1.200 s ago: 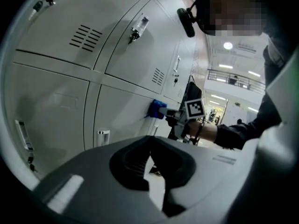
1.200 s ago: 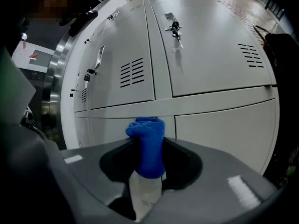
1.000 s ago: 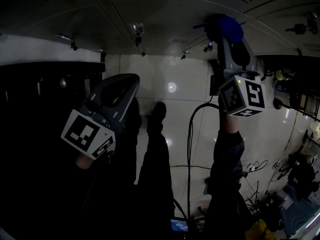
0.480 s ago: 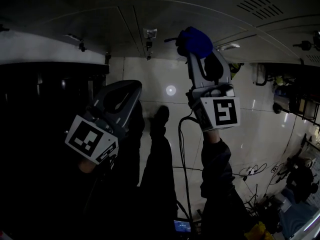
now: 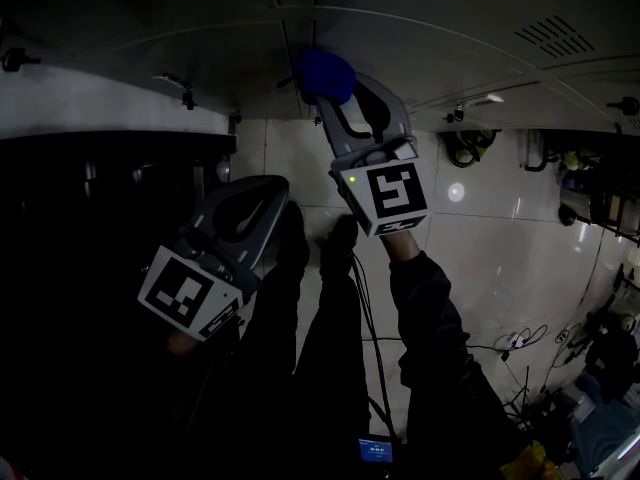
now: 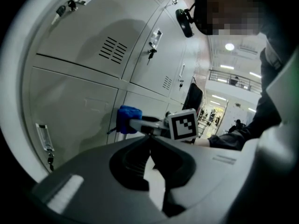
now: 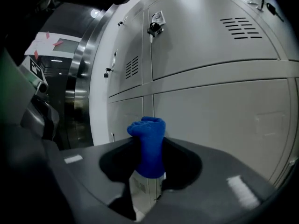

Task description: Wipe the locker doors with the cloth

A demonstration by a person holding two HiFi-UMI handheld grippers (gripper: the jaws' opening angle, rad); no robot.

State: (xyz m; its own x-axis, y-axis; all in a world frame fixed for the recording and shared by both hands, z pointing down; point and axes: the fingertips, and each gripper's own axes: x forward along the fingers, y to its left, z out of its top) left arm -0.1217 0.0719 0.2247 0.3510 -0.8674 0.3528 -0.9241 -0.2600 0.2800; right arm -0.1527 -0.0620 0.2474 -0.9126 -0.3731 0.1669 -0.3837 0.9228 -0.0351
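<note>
A bunched blue cloth (image 5: 323, 75) is pressed against the grey locker doors (image 5: 420, 38) at the top of the head view. My right gripper (image 5: 326, 86) is shut on it, its marker cube lower down by the sleeve. In the right gripper view the cloth (image 7: 149, 143) stands upright between the jaws of the right gripper (image 7: 148, 141), close to a vertical seam between locker doors (image 7: 210, 45). My left gripper (image 5: 264, 176) hangs lower left, away from the lockers, shut on nothing. The left gripper (image 6: 150, 138) looks toward the cloth (image 6: 128, 119) on the doors (image 6: 79, 55).
Locks and keys stick out of the door edges (image 7: 155, 26), and vent slots (image 7: 239, 28) sit in the upper doors. A dark round column (image 7: 79, 92) stands left of the lockers. Cables (image 5: 365, 308) trail over the glossy floor, and my legs (image 5: 320, 358) are below.
My right gripper has carried the cloth leftward along the locker doors, from the right part of the head view to its middle. The left gripper has barely moved.
</note>
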